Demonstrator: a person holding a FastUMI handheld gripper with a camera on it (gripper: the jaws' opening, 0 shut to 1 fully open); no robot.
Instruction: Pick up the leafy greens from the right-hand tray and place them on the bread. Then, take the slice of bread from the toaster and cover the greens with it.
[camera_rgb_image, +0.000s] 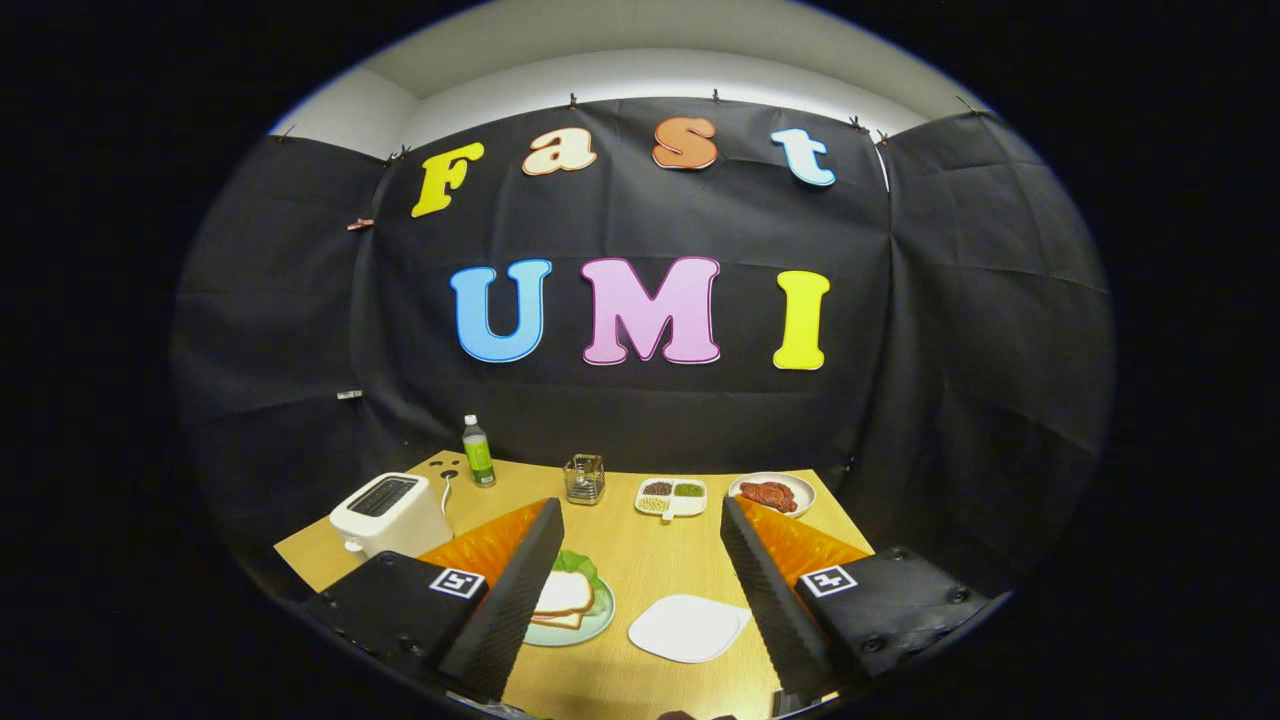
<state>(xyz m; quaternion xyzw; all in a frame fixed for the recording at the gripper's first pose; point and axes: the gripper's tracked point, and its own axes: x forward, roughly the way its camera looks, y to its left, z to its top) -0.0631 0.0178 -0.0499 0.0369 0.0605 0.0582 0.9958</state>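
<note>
Gripper (640, 590) fingers spread wide, holding nothing, high above table (640, 550). Bread slice (563, 592) already tops lettuce (577, 563) on green plate (590, 628), beside left finger. Task looks done: back away straight, avoid clipping plate or toaster (390, 512) beyond left finger.

Gripper (640, 560) held above the wooden table (690, 560), raised clear of its surface. Fingers (515, 600) spread wide apart (nothing between them, neither pressing on anything), both angled forward and down toward the table.
</note>
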